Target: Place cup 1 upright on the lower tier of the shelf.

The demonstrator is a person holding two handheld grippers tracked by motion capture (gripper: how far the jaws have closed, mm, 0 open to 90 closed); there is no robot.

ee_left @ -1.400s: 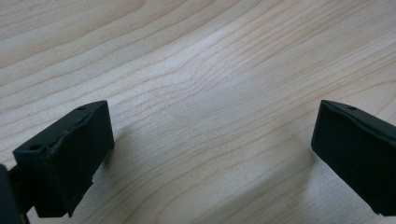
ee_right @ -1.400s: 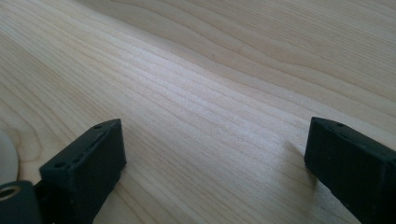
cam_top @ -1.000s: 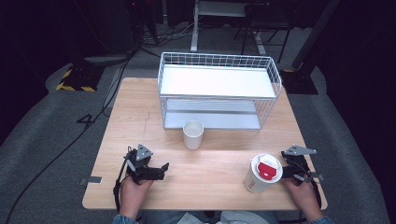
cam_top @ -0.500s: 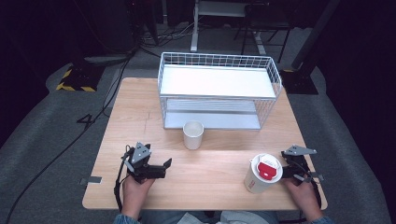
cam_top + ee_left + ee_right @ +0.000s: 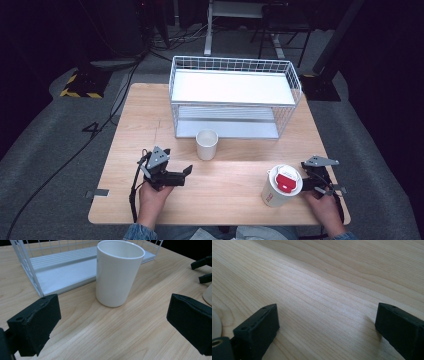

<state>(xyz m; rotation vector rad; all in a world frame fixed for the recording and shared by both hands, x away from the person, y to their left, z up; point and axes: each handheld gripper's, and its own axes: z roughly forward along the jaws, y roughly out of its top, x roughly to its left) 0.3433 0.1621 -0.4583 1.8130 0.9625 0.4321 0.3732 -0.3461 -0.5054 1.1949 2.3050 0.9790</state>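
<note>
Since a second ago, my left tongs [image 5: 186, 172] have swung a little, their jaws now pointing toward 3 o'clock across the wooden surface [image 5: 225, 200]; everything else sits where it was.

Seen from the high view, my left hand [image 5: 152, 192] grips those tongs near the surface's 7 o'clock edge. Their jaws stand wide apart and hold nothing. From the left gripper view, the white cup [image 5: 117, 272] stands upright between the two jaw pads but farther off, clear of both, with bare wood all round its base.

At the centre of the surface in the high view, that white cup [image 5: 206, 144] stands open-mouthed just in front of the white wire rack [image 5: 235, 97], which takes up the 12 o'clock half. The rack has an upper tray and a lower shelf; both look bare.

Toward 4 o'clock, a paper cup [image 5: 281, 186] with a white lid and a red tab stands upright. Just beside it, at its 3 o'clock side, my right hand [image 5: 325, 207] holds the right tongs [image 5: 306, 186], which point at the cup. I cannot tell from above whether they touch it. In the right gripper view the jaws are spread wide over plain wood grain, gripping nothing, with a pale curved edge at the far left of the frame.
</note>
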